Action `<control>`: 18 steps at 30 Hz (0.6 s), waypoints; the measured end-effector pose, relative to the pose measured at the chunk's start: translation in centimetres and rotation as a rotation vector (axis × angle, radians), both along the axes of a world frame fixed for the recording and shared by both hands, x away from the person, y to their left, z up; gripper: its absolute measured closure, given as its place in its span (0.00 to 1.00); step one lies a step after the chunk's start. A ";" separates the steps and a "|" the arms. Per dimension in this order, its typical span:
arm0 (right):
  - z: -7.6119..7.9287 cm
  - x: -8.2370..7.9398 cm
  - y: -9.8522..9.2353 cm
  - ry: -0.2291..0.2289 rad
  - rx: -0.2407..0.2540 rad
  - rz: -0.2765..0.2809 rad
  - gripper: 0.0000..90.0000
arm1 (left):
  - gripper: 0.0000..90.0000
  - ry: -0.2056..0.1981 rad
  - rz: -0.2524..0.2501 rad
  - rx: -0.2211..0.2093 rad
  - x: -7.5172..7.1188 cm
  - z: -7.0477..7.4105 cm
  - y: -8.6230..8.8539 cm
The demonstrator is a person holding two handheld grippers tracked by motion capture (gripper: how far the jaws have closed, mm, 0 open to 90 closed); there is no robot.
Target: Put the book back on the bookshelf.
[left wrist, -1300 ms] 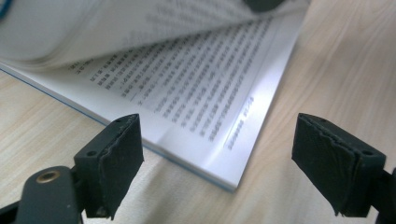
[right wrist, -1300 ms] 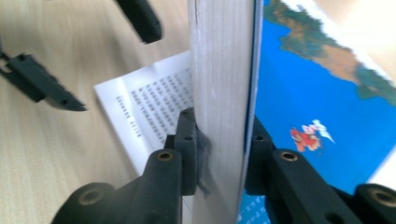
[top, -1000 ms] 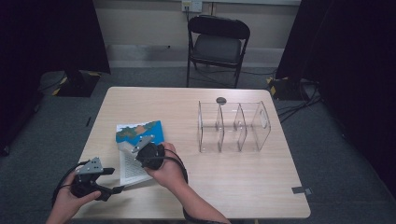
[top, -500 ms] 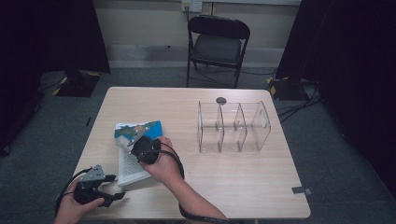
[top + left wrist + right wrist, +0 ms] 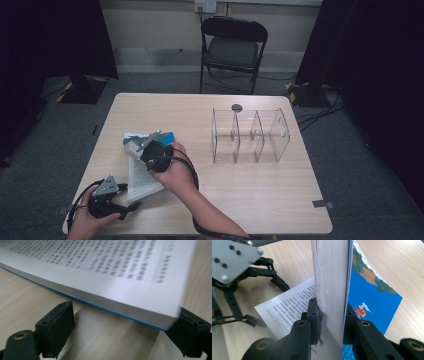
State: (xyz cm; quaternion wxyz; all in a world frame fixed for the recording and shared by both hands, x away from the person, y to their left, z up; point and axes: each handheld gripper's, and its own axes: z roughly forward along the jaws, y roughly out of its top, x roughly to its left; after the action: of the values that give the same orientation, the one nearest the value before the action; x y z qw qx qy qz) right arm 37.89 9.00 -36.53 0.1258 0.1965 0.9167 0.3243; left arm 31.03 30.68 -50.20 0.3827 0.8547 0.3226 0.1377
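From the high view, the paperback book (image 5: 145, 172) lies open at the front left of the tabletop (image 5: 260, 200), well apart from the clear acrylic divider rack (image 5: 250, 135) on the right half; the right gripper (image 5: 150, 150) has a thick sheaf of pages plus the blue cover lifted off the rest, while the left gripper (image 5: 127, 197) sits low at the book's near corner; the step in hand looks like closing or picking up the book, and it will go best if the two grippers work together rather than one dragging it.

In the left gripper view, the corner of the lower page block (image 5: 140, 312) hangs between the jaws, which stand apart and have just been opening; the pads do not press the paper, so nothing is held yet; I'd ease them further under the blue edge and square to it before closing, or only a few leaves will be caught.

In the right gripper view, the jaws are clamped firmly on the upright wad of pages (image 5: 329, 285) with the illustrated blue cover (image 5: 372, 297) on the outer side; the printed page (image 5: 292, 305) lies flat below, the left gripper (image 5: 262, 293) beyond it; keep that squeeze steady and swing the wad over slowly, so the spine does not twist.
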 end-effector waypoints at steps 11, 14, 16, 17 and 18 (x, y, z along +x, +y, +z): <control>0.0 -0.9 -1.1 0.004 -0.006 -0.021 0.83 | 0.28 0.018 0.011 -0.050 0.2 0.2 -0.1; -0.4 -1.1 -1.1 0.001 -0.007 -0.017 0.83 | 0.33 0.035 0.018 -0.075 0.3 0.2 0.0; -0.8 -1.4 -1.3 0.000 -0.011 -0.012 0.83 | 0.33 0.045 0.023 -0.088 0.4 0.2 0.1; -0.9 -1.5 -1.3 0.004 -0.014 -0.013 0.83 | 0.33 0.044 0.029 -0.086 0.4 0.3 0.0; -1.0 -1.5 -1.4 0.002 -0.015 -0.018 0.83 | 0.33 0.044 0.028 -0.077 0.4 0.3 0.0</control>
State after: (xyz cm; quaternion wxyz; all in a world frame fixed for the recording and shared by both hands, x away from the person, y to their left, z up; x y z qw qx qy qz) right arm 36.35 7.59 -37.55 0.1293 0.2040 0.9176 0.3159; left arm 31.38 30.67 -49.91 0.4062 0.8376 0.3479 0.1117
